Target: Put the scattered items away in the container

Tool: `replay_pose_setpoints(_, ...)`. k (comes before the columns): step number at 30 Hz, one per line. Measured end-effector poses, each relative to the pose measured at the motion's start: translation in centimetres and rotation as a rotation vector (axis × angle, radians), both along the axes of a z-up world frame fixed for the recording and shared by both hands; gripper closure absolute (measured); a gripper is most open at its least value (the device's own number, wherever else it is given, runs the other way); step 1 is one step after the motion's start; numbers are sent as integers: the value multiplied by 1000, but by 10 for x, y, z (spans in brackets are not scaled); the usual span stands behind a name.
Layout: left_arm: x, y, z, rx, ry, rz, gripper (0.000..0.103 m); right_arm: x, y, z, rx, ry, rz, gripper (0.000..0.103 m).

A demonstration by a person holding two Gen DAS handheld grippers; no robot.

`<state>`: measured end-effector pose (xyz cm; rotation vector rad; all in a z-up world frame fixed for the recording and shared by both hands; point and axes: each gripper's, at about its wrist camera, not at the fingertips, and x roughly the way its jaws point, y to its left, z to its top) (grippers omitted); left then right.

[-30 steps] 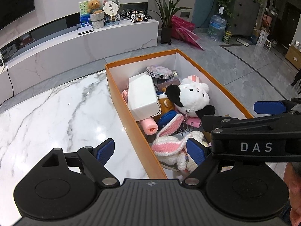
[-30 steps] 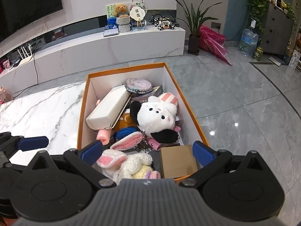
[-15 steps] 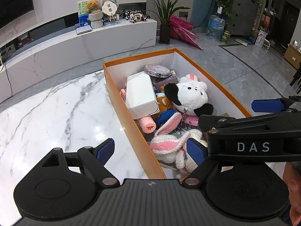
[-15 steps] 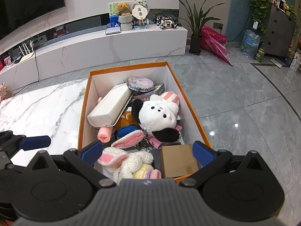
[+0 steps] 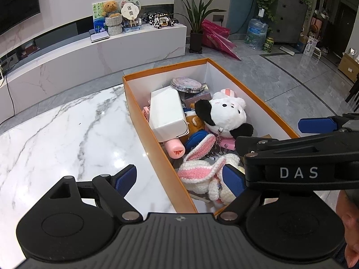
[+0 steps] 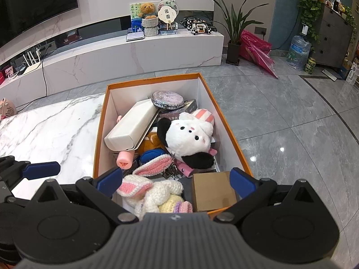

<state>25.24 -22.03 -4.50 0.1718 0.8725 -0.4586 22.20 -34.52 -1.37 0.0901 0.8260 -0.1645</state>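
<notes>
Both the left gripper (image 5: 179, 180) and right gripper (image 6: 176, 179) hang wide open and empty above the orange box (image 6: 233, 134). Inside lie a plush dog (image 6: 188, 134), a knitted bunny (image 6: 152, 188) and a white case (image 6: 130, 130).

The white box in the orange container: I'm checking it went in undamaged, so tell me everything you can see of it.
The white box is a long, plain, smooth carton, cardboard by the look, with a flap seam at its near end; no dents show. It lies tilted along the left wall of the orange container, far end higher, near the round mirror. Its near end lies above a pink tube, and a brown plush lies beside it. Neither hand-held gripper touches it.
</notes>
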Motion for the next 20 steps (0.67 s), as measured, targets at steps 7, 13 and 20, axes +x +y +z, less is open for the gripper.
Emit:
replay_pose_setpoints(7, -1, -1, 0, 1, 0, 0, 4, 0, 0, 0, -1, -1, 1, 1)
replay_pose_setpoints(13, -2, -1, 0, 1, -3, 2, 4, 0, 0, 0, -1, -1, 3, 1)
replay_pose_setpoints(20, -1, 0, 0, 1, -4, 0, 4, 0, -1, 1, -1, 1, 10, 1)
